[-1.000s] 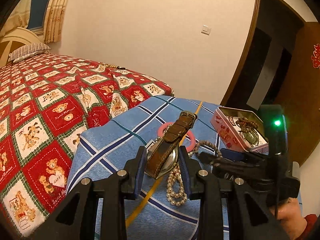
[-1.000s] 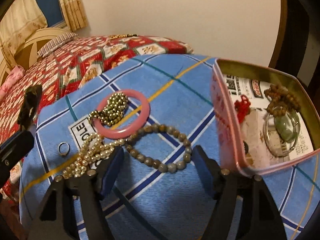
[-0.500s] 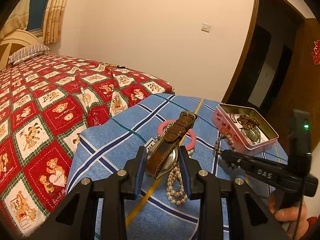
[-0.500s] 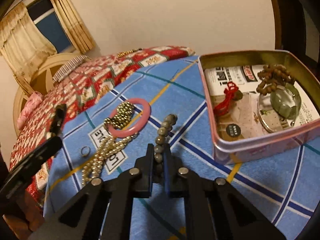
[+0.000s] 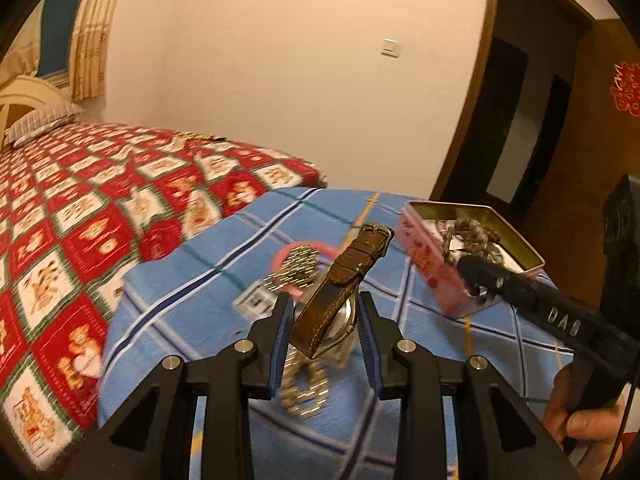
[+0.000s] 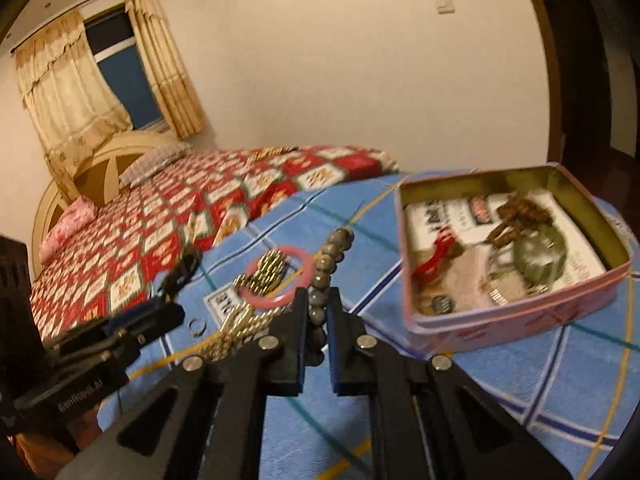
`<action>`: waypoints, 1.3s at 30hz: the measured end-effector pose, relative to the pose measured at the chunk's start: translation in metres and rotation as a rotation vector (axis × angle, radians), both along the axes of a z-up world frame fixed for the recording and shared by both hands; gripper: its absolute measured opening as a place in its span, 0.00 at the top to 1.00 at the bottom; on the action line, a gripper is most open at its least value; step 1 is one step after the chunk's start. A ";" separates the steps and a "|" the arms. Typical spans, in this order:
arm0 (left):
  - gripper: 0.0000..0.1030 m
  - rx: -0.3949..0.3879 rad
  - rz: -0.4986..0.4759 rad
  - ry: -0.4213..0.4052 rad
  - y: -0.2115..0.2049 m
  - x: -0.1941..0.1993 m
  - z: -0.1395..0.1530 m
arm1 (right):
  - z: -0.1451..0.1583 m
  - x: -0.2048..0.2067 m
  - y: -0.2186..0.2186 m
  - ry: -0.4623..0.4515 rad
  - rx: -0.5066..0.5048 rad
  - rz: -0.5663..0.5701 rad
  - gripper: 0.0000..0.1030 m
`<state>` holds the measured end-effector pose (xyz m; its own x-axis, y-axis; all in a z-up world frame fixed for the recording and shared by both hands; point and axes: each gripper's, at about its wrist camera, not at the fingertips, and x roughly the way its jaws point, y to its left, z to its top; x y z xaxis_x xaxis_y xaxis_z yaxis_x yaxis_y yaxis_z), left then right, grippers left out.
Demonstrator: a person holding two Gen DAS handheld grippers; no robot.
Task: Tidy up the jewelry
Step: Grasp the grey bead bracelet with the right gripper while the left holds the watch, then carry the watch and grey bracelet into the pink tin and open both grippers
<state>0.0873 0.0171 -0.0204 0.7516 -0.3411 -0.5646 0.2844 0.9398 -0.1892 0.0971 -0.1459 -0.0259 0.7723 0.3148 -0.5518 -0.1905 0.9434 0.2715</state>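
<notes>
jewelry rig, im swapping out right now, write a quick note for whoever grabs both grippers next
Left gripper: shut on the brown-strap watch, held above the blue checked cloth.
Right gripper: shut on the grey bead bracelet, lifted, close to the pink tin.
Already in the tin: brown wooden beads, a green stone piece, a red cord charm.
On the cloth: pink bangle, gold bead chain, pearl strand, small ring.
Left to do: drop the bracelet and the watch into the tin, then the rest.
</notes>
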 end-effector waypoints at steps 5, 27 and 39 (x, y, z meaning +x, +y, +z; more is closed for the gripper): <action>0.68 0.003 -0.069 -0.028 -0.037 0.010 0.010 | 0.017 0.000 -0.041 -0.058 0.019 -0.092 0.89; 0.68 0.151 -0.139 0.063 -0.189 0.080 -0.019 | -0.008 0.033 -0.158 0.062 0.096 -0.261 0.88; 0.56 0.153 -0.140 0.036 -0.196 0.078 -0.019 | -0.005 0.029 -0.165 0.013 -0.005 -0.356 0.42</action>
